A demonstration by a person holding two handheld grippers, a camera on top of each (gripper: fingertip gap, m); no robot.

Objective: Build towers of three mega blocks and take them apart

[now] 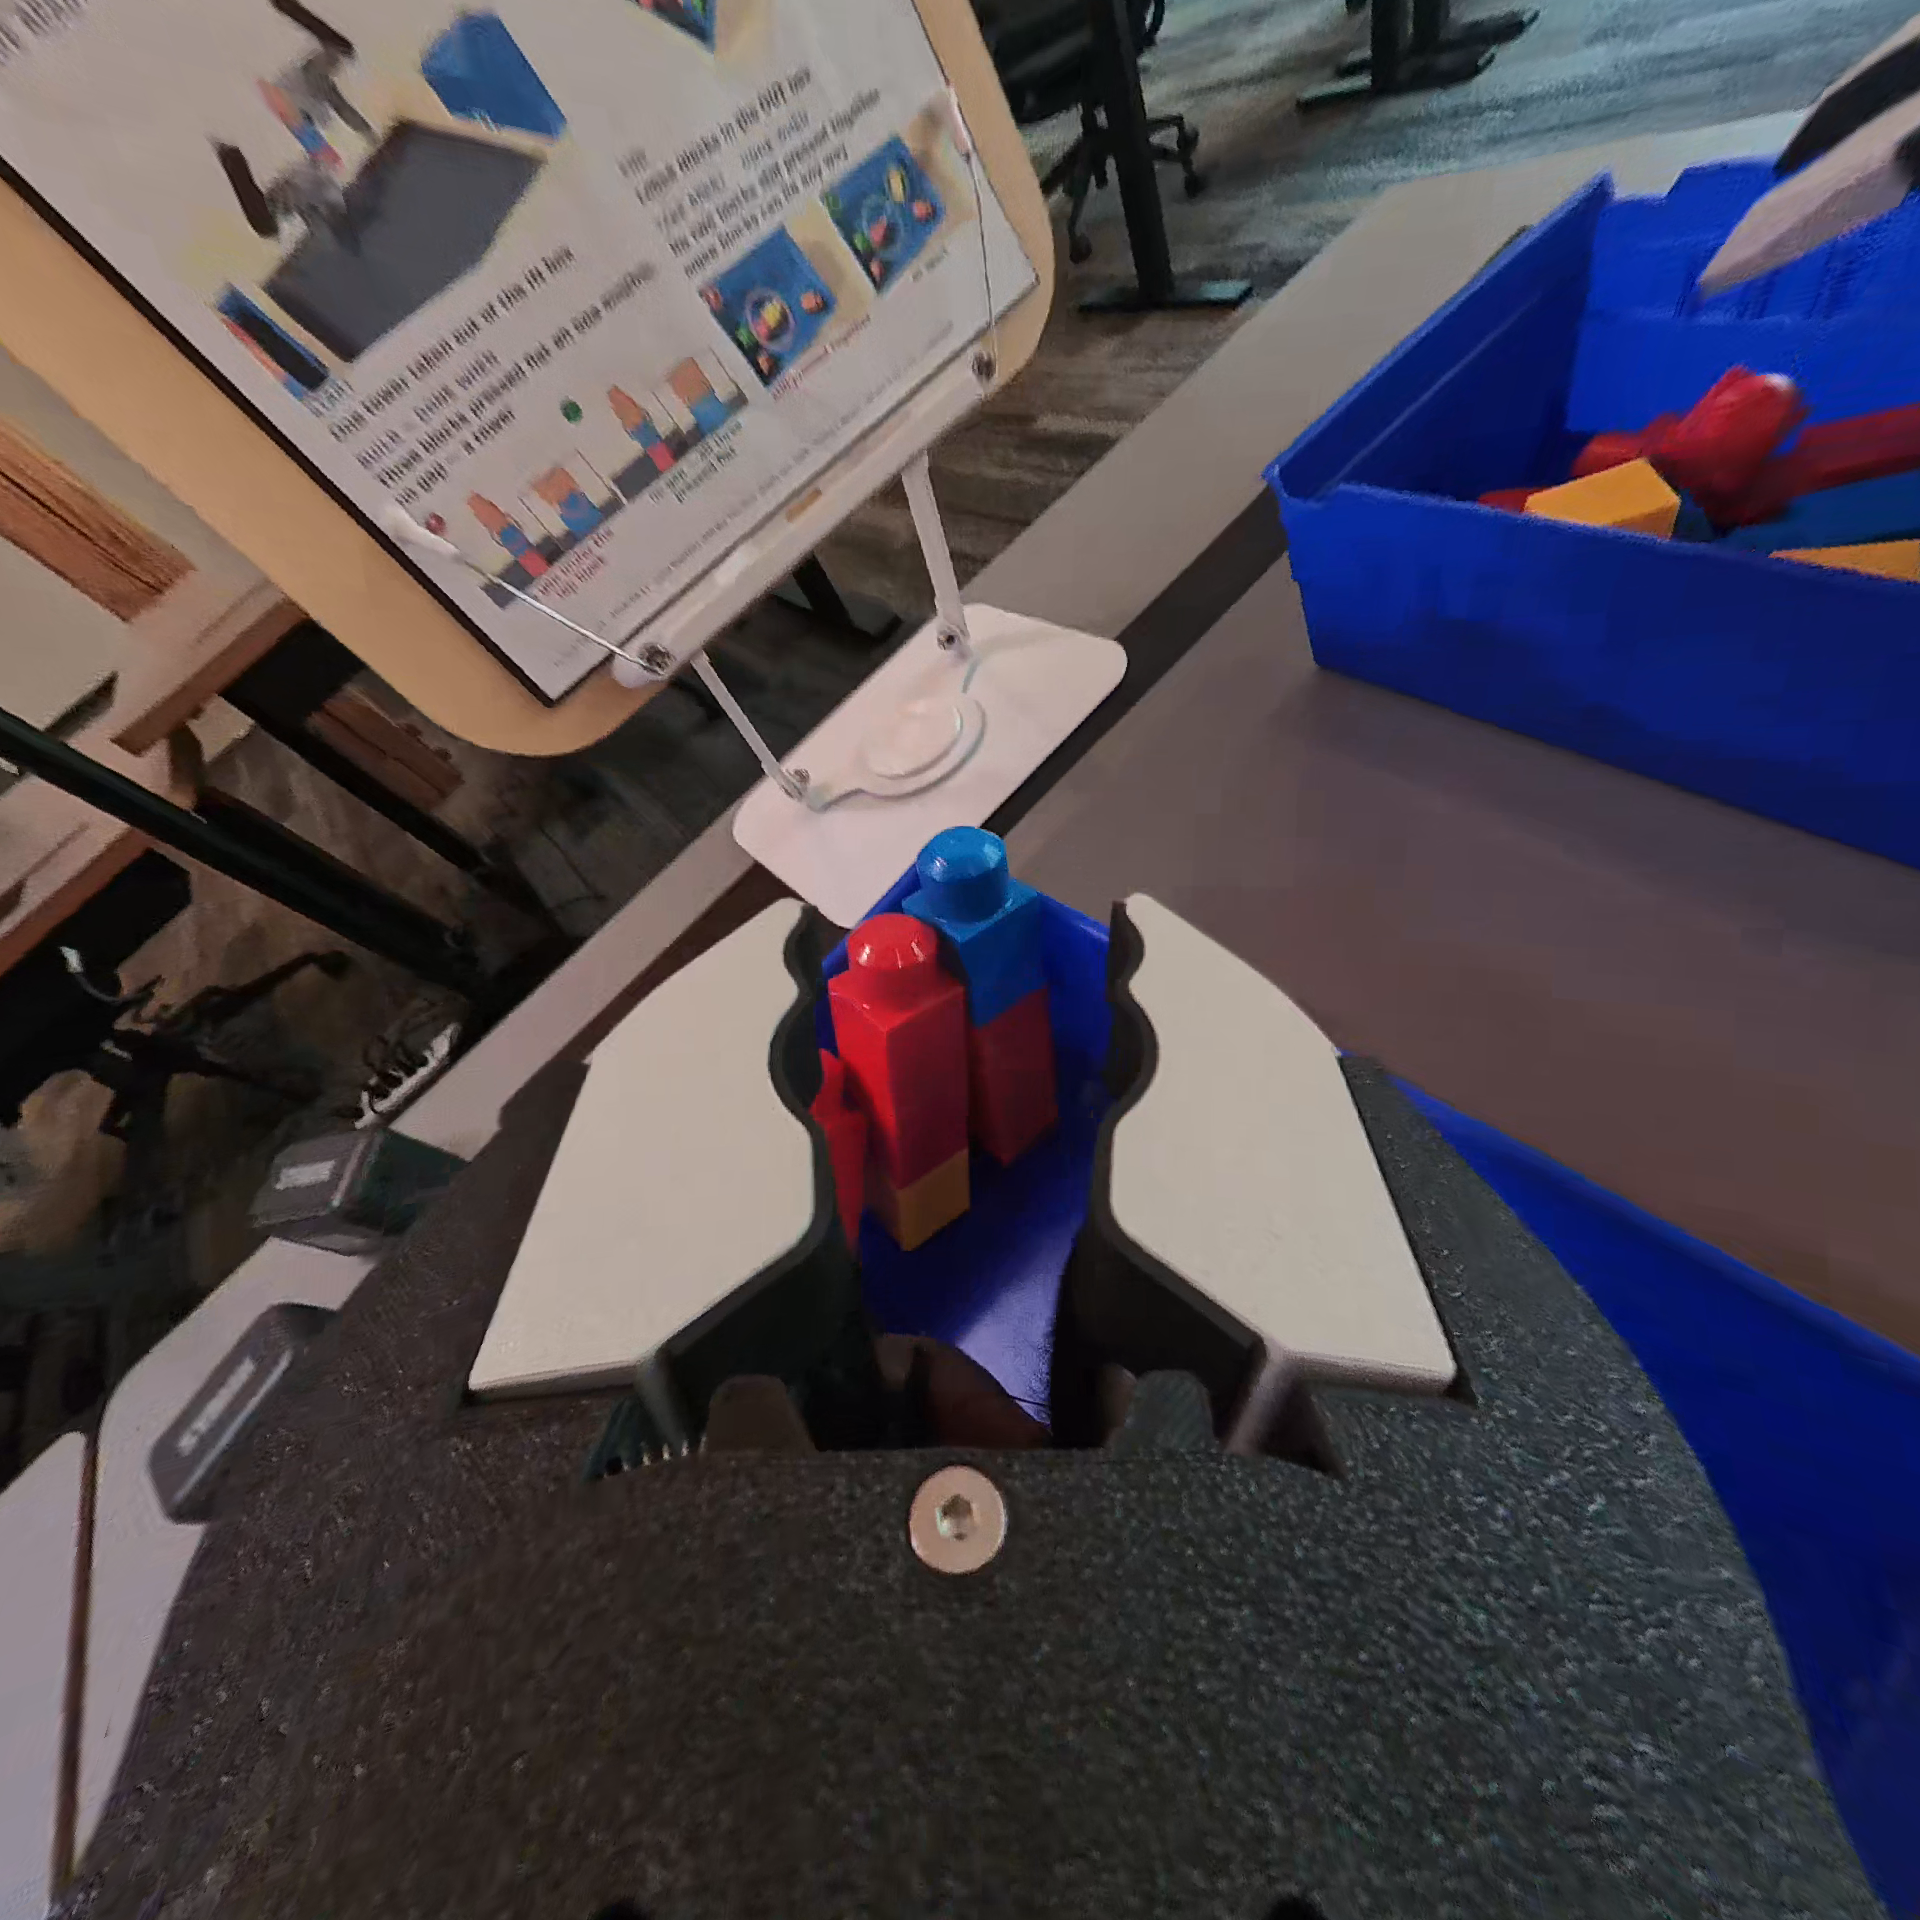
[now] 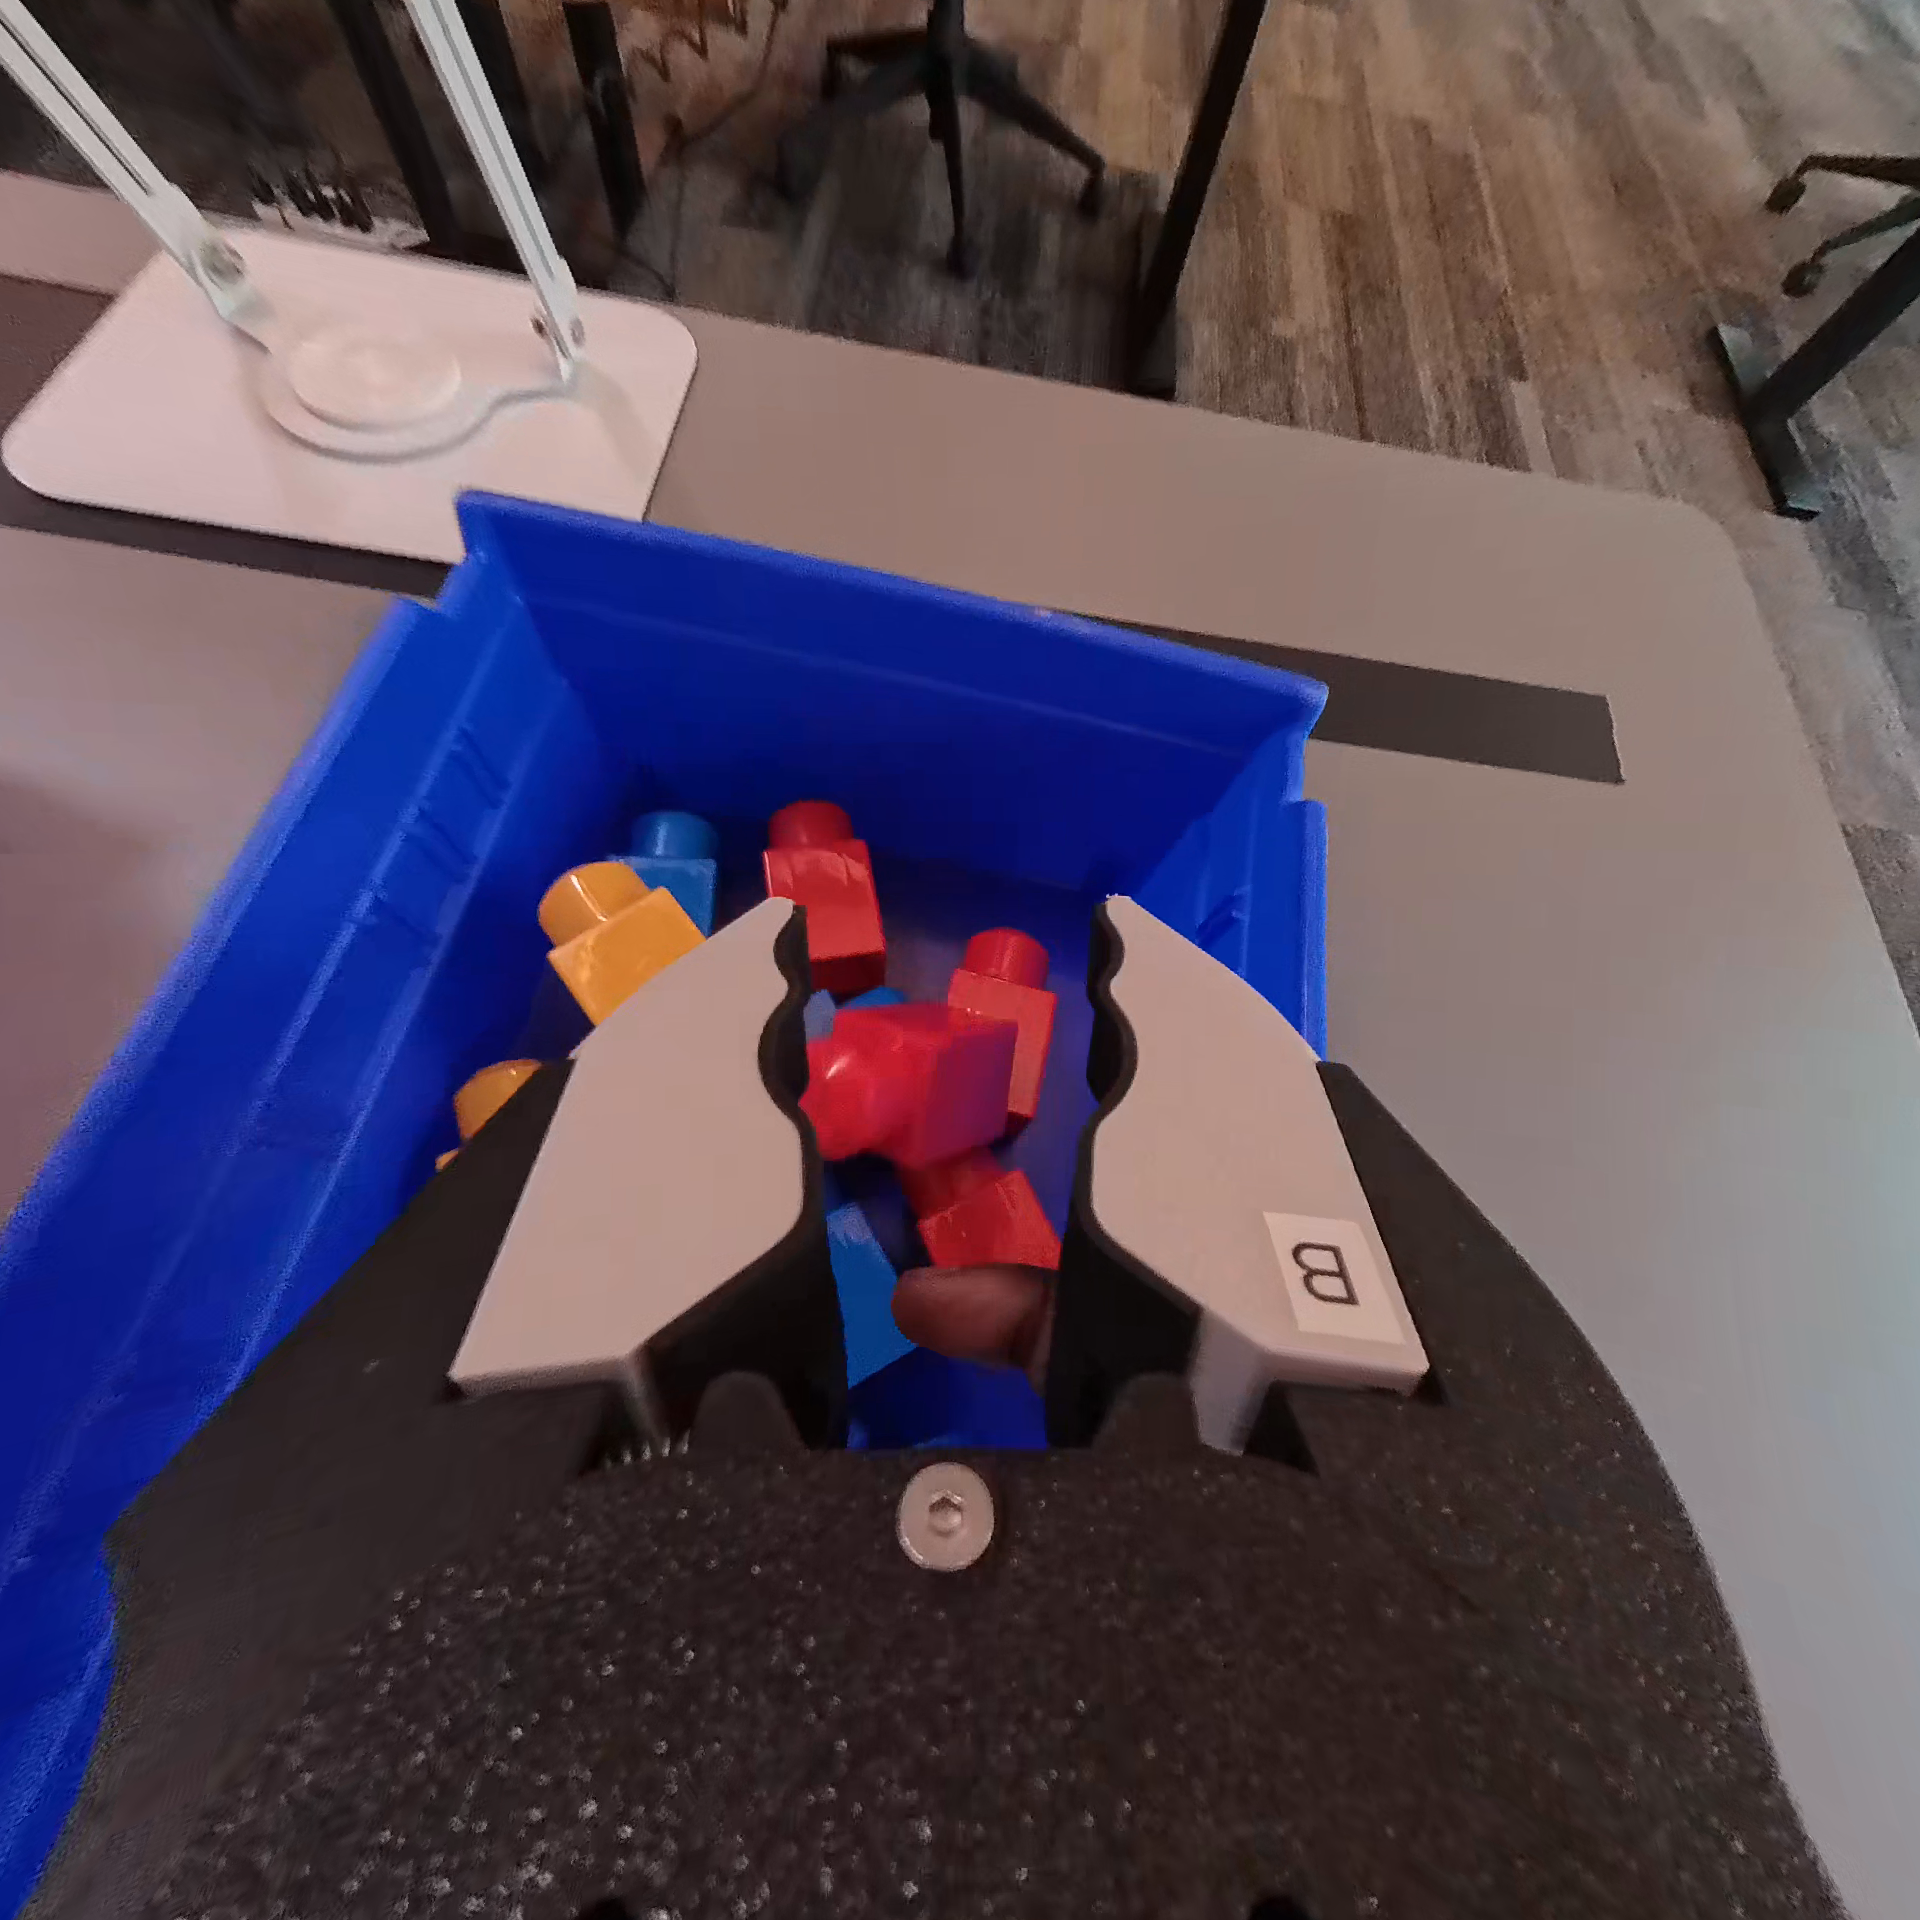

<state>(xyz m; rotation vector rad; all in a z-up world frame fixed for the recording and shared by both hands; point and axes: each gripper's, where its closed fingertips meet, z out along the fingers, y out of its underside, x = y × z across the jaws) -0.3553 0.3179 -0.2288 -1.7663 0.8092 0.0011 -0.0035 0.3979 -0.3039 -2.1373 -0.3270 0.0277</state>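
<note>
Left wrist view: gripper (image 1: 956,1049) spread over stacked towers (image 1: 914,1070), lined up for grasping; right gripper (image 2: 940,1023) gaping above loose blocks (image 2: 904,1091).

Left wrist view: low, close over near bin (image 1: 1714,1403), facing forward. Right wrist view: steeply down into block bin (image 2: 935,665). Shared: stand base (image 1: 935,727) (image 2: 353,384), table (image 1: 1455,883) (image 2: 1558,987).

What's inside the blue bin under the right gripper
Loose blocks lie inside the blue bin: several red, some blue, some orange. The right gripper covers the near end.
</note>
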